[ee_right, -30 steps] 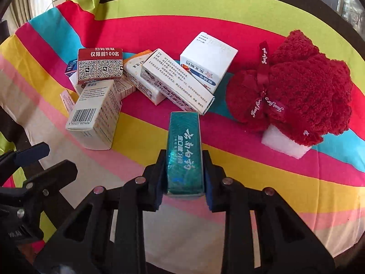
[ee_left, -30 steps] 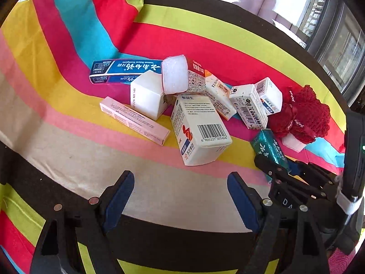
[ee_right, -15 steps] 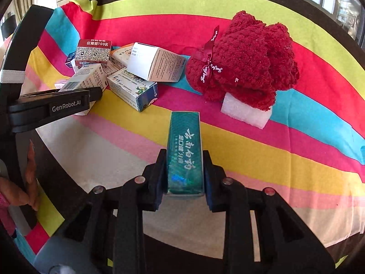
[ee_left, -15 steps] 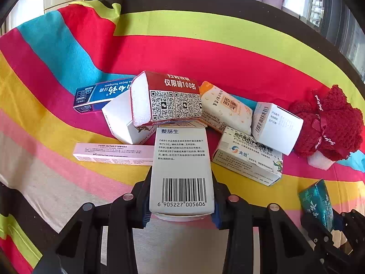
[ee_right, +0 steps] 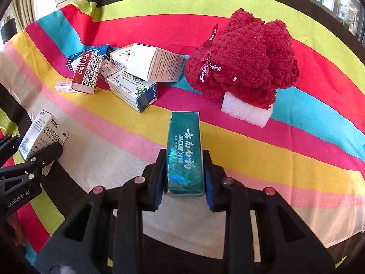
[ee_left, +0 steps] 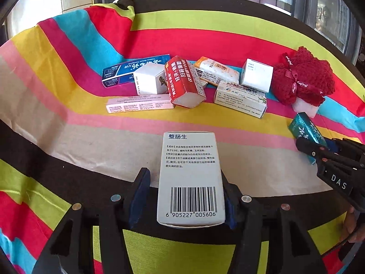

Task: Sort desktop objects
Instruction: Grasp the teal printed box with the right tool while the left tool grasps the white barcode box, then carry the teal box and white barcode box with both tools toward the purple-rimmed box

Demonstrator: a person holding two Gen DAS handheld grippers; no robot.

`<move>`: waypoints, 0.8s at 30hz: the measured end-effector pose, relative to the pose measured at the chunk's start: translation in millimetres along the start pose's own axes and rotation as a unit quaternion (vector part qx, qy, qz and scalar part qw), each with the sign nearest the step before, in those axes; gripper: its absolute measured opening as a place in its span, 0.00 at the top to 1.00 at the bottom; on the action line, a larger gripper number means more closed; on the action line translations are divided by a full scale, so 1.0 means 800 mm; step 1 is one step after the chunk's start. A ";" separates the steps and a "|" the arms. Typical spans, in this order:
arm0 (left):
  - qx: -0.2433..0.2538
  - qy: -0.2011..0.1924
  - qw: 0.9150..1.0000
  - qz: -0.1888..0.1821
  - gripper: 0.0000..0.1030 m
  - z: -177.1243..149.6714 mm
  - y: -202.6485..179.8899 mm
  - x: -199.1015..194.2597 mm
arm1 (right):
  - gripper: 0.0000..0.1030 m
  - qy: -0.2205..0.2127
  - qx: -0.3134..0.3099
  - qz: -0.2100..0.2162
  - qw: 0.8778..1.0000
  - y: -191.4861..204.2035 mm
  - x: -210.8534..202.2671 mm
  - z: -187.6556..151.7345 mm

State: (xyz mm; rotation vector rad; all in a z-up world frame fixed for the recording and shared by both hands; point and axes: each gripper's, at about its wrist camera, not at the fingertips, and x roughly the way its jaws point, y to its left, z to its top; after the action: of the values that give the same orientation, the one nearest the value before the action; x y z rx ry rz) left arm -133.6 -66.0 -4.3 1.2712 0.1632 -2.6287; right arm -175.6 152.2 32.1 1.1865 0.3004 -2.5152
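My left gripper (ee_left: 186,194) is shut on a white medicine box with a barcode (ee_left: 190,178) and holds it above the striped cloth, back from the pile. It also shows at the left of the right wrist view (ee_right: 43,134). My right gripper (ee_right: 183,171) is shut on a teal box (ee_right: 184,157), which also shows at the right of the left wrist view (ee_left: 306,132). A pile of several small boxes lies further back, with a red QR-code box (ee_left: 184,82) in its middle.
A red knitted towel bundle (ee_right: 246,64) rests on a white foam block (ee_right: 246,111) right of the pile. A long pink box (ee_left: 139,106) and a blue toothpaste box (ee_left: 134,69) lie at the pile's left. The striped cloth (ee_left: 91,141) covers the table.
My left gripper closed on the white barcode box and pulled it back out of the pile. My right gripper has drawn back and to the right with the teal box.
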 end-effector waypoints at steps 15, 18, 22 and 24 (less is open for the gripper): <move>0.002 -0.001 1.000 -0.008 0.61 -0.104 0.033 -0.088 | 0.69 0.002 -0.007 0.024 1.000 0.066 -0.113 -0.125; 0.001 -0.001 1.000 -0.009 0.61 -0.124 0.041 -0.105 | 0.69 -0.008 -0.028 0.005 1.000 0.086 -0.128 -0.144; 0.002 -0.005 1.000 -0.006 0.61 -0.150 0.049 -0.127 | 0.69 -0.020 -0.031 0.002 0.999 0.100 -0.148 -0.167; 0.000 -0.006 1.000 -0.006 0.61 -0.161 0.054 -0.135 | 0.69 -0.025 -0.027 0.002 0.999 0.106 -0.155 -0.177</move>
State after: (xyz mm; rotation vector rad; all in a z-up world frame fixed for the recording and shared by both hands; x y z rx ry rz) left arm 39.8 -67.1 0.6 1.2582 0.1699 -2.6463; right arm 31.0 148.0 35.9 1.1017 0.3519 -2.5119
